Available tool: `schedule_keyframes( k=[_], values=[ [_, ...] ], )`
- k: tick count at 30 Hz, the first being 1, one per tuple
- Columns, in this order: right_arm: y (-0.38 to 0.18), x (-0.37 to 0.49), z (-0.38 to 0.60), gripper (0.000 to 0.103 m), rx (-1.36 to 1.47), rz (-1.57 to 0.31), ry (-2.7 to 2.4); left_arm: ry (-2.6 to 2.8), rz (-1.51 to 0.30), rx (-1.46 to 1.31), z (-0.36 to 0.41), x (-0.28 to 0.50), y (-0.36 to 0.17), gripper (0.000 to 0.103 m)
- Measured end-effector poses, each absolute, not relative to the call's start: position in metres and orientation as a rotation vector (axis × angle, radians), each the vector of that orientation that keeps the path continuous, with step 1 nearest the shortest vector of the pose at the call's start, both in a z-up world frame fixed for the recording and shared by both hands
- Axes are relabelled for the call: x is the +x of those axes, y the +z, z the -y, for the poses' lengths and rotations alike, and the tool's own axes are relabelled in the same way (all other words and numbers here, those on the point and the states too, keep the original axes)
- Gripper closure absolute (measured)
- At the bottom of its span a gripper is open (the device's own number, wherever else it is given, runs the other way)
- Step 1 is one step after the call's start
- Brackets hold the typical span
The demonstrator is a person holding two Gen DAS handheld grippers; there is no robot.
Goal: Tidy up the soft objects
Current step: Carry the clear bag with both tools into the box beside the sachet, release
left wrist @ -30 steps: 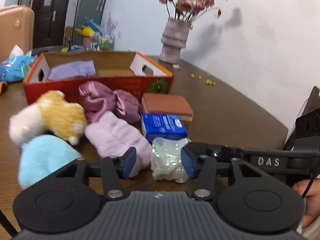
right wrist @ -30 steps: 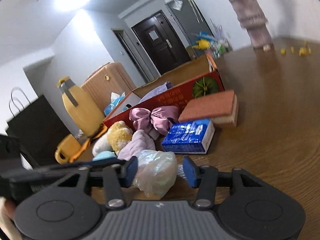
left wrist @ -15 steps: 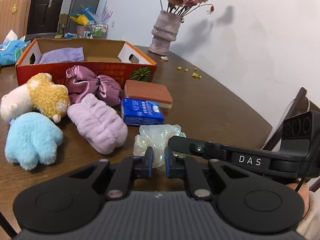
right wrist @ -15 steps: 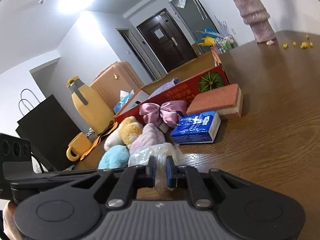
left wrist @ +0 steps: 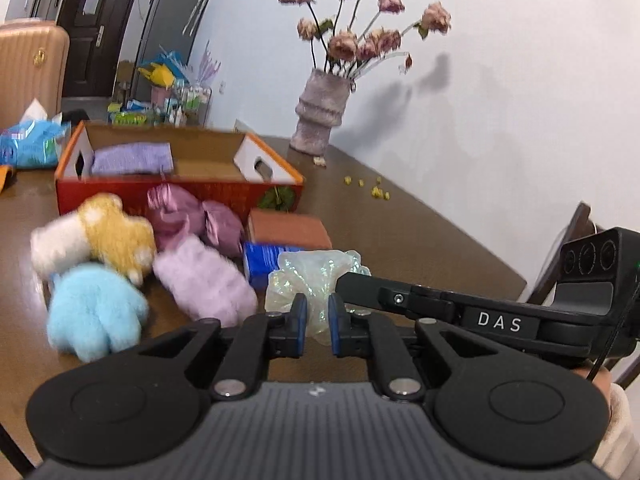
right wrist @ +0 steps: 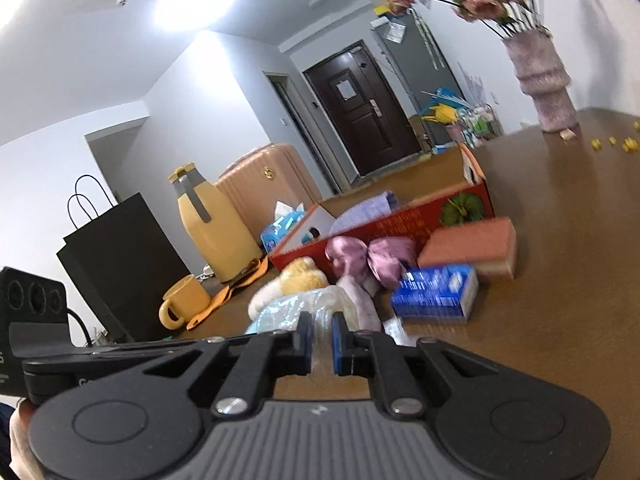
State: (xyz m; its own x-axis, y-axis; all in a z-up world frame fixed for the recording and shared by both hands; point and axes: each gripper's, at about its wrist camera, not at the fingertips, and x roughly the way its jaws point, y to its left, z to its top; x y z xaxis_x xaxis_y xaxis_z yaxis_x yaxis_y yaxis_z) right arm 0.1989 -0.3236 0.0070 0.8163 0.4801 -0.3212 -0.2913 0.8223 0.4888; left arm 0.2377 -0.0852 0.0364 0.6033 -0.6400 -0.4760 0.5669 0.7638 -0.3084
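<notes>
Iridescent plastic bag [left wrist: 316, 276] is the thing getting handled here, and in the left wrist view it sits crumpled dead centre, just past the left gripper [left wrist: 318, 320], whose blue pads are pinched nearly together on the bag's near edge. The right gripper's black arm comes in from 3 o'clock and meets the same bag from that side. At about 9 o'clock there's a fluffy pile on the wooden table [left wrist: 420, 240] — a light blue plush [left wrist: 94, 312], a yellow and white plush [left wrist: 94, 236], a lilac fuzzy roll [left wrist: 206, 280] and a pink satin bow [left wrist: 196, 216] — with a blue tissue pack [left wrist: 262, 258] right behind the bag and an orange sponge [left wrist: 288, 228] beyond that. Up toward 11 o'clock sits the red cardboard box [left wrist: 176, 196] with a purple cloth [left wrist: 132, 158] in it, and a vase of dried flowers [left wrist: 324, 108] stands at 12. Right wrist view: the right gripper [right wrist: 320, 338] is clamped just as tight on the bag [right wrist: 292, 306], which bunches up right at its fingertips. The tissue pack [right wrist: 436, 294] and sponge [right wrist: 468, 246] are off at 2 o'clock, the red box [right wrist: 400, 220] behind them — and a yellow jug [right wrist: 212, 224], a yellow mug [right wrist: 184, 306] and a black paper bag [right wrist: 120, 256] sit around 9 to 10 o'clock.
</notes>
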Motion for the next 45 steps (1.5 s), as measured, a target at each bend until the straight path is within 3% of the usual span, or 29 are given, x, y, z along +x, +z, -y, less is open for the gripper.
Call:
schedule_keyframes(
  k=[8, 18, 20, 22, 27, 31, 33, 35, 37, 38, 42, 45],
  values=[
    [0.056, 0.315, 0.306, 0.094, 0.357, -0.449, 0.499, -0.618, -0.534, -0.119, 0.071, 0.342, 0.077, 0.091],
    [0.031, 0.547, 0.243, 0.092, 0.415, -0.776, 0.504, -0.392, -0.737, -0.094, 0.037, 0.525, 0.050, 0.090],
    [0.017, 0.577, 0.234, 0.086, 0.458, -0.847, 0.481, -0.340, -0.760, -0.093, 0.030, 0.542, 0.038, 0.085],
    [0.005, 0.594, 0.225, 0.086, 0.486, -0.910, 0.461, -0.301, -0.760, -0.092, 0.021, 0.549, 0.031, 0.066],
    [-0.001, 0.602, 0.211, 0.077, 0.436, -0.922, 0.462, -0.342, -0.725, -0.065, 0.009, 0.541, 0.031, 0.066],
    [0.012, 0.590, 0.213, 0.076, 0.411, -0.891, 0.446, -0.328, -0.702, -0.058, 0.006, 0.531, 0.043, 0.065],
    [0.025, 0.578, 0.221, 0.070, 0.387, -0.863, 0.437, -0.311, -0.687, -0.062, 0.001, 0.523, 0.054, 0.063],
    [0.043, 0.560, 0.238, 0.067, 0.348, -0.824, 0.418, -0.295, -0.658, -0.057, -0.006, 0.510, 0.066, 0.059],
    [0.061, 0.537, 0.259, 0.062, 0.303, -0.771, 0.375, -0.272, -0.599, -0.022, -0.014, 0.489, 0.078, 0.037],
    [0.070, 0.524, 0.271, 0.056, 0.281, -0.743, 0.347, -0.256, -0.567, 0.003, -0.017, 0.479, 0.082, 0.032],
    [0.102, 0.469, 0.318, 0.030, 0.152, -0.607, 0.202, -0.180, -0.469, 0.092, -0.025, 0.439, 0.096, 0.020],
    [0.115, 0.430, 0.346, 0.020, 0.102, -0.517, 0.082, -0.141, -0.411, 0.085, -0.031, 0.410, 0.106, 0.017]
  ],
)
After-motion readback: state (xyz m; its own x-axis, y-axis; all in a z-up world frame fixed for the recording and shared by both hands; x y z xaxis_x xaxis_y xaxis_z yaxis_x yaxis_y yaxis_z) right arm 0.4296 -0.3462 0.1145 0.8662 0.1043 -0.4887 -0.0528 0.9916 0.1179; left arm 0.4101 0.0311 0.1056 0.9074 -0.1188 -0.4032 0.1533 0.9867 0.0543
